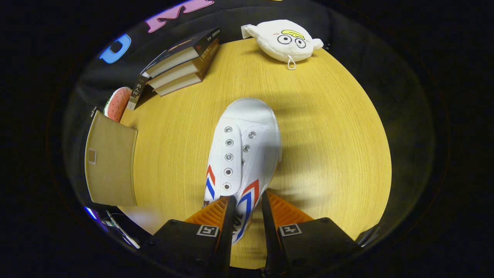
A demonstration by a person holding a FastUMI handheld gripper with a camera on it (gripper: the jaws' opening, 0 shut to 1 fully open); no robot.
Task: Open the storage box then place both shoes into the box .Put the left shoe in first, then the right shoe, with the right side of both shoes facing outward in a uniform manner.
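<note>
A white canvas shoe (243,154) with red and blue chevrons and metal eyelets points away from me, its toe toward the far side of the round wooden table (332,146). My gripper (247,202) is shut on the shoe's heel-side wall, one finger inside the opening and one outside. The shoe appears lifted above the table, casting a shadow to its right. A tan storage box (110,162) stands at the table's left edge, well left of the fingers. The box's opening is hidden from me.
A stack of three books (181,63) lies at the far left of the table. A white plush toy (285,40) sits at the far edge. A pink, dotted round object (117,102) rests behind the box.
</note>
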